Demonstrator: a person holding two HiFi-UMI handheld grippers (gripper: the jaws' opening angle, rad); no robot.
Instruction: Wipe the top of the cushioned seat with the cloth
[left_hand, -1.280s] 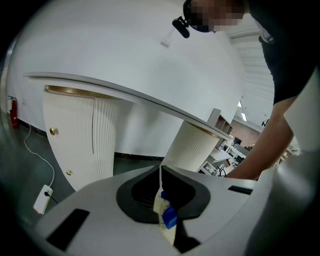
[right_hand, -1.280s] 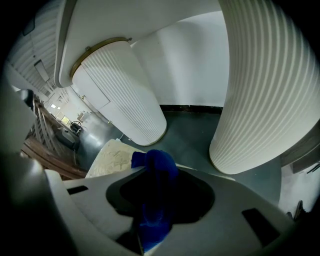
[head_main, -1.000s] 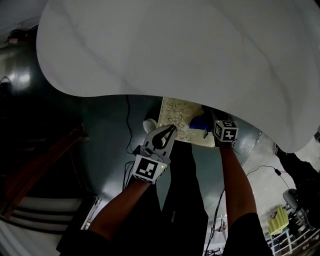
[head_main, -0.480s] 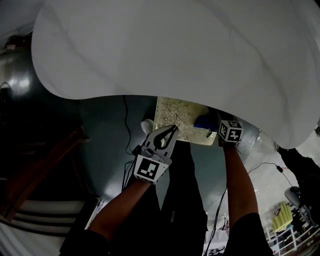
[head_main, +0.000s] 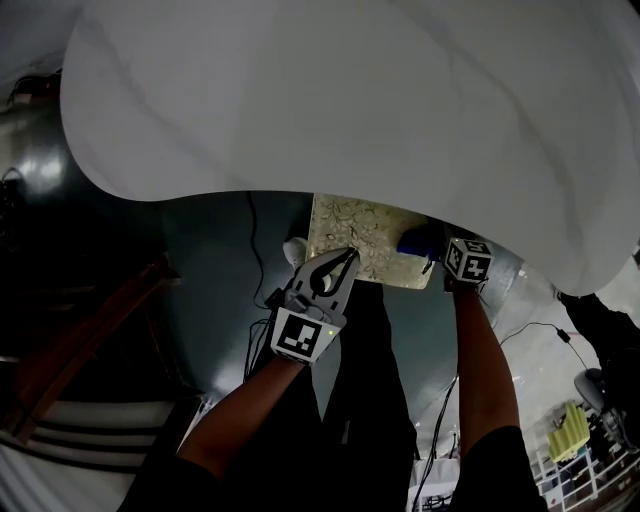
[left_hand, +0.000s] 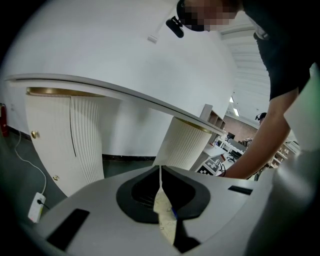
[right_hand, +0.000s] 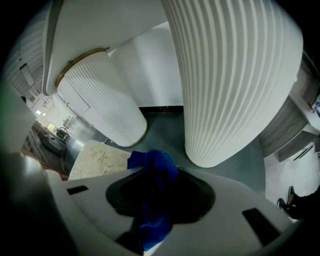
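The cushioned seat (head_main: 355, 232), cream with a leafy print, shows below the edge of a big white table top. My right gripper (head_main: 440, 255) hangs over the seat's right end, shut on a blue cloth (head_main: 411, 243). In the right gripper view the blue cloth (right_hand: 152, 167) bunches between the jaws, with the seat (right_hand: 97, 159) to its left. My left gripper (head_main: 349, 256) hovers at the seat's near edge with its tips pressed together and nothing held. A strip of the seat (left_hand: 165, 217) shows through the left gripper (left_hand: 160, 172).
The white table top (head_main: 350, 100) hides much of the seat. Two fluted white pedestals (right_hand: 230, 75) (right_hand: 100, 95) stand on the grey floor close to the seat. A cable (head_main: 254, 240) and a power strip (left_hand: 36, 207) lie on the floor. A person's dark-trousered legs (head_main: 370, 400) are beneath the grippers.
My right gripper has shifted to the right with the blue cloth, toward the seat's right end. The left gripper has stayed at the near edge.
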